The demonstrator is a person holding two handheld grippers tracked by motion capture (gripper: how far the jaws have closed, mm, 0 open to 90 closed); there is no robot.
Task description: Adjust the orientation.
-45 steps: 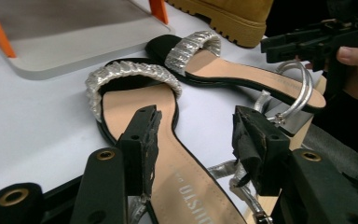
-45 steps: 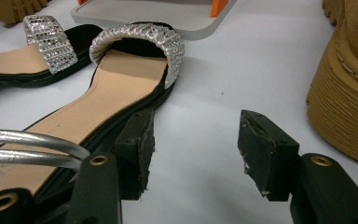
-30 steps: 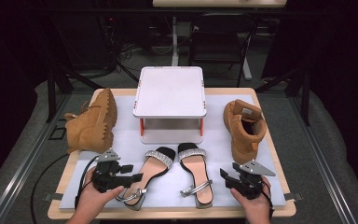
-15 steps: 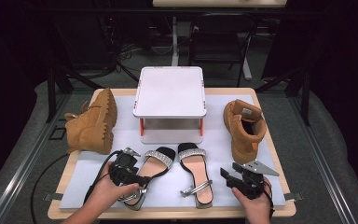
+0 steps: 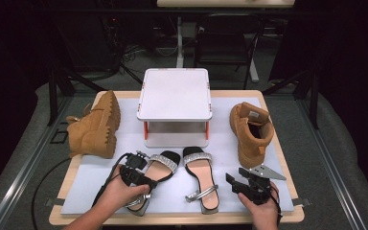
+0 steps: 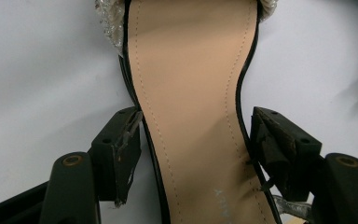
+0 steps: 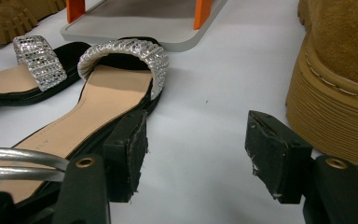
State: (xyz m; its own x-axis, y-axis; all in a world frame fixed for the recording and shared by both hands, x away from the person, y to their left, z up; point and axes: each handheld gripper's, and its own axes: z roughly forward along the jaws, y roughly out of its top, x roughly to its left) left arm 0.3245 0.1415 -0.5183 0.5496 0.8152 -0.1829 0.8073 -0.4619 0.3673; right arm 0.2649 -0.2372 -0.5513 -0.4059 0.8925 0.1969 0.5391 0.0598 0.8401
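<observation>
The biggest change is at the left: the left gripper [image 5: 135, 168] has slid in from 8 o'clock toward table centre and now sits over the left sandal [image 5: 154, 176]. Its jaws have just been opening and stand wide, one on each side of the sandal's narrow waist, pads clear of the sole in the left gripper view, so nothing is gripped yet. I read this as lining up a grasp; closing on the waist looks like the next step. The right gripper [image 5: 239, 180] has stayed at 5 o'clock, its jaws having just been opening a little, empty, with bare mat between them and the right sandal [image 5: 201, 178] just beside its left jaw.

Counted from largest down: one table [image 5: 278, 143], one white mat [image 5: 96, 191], one white stand [image 5: 175, 93] with orange legs at 12 o'clock, two tan boots (one [image 5: 96, 127] on its side at 9 o'clock, one [image 5: 250, 132] upright at 3 o'clock), two sandals side by side at 6 o'clock, two grippers.
</observation>
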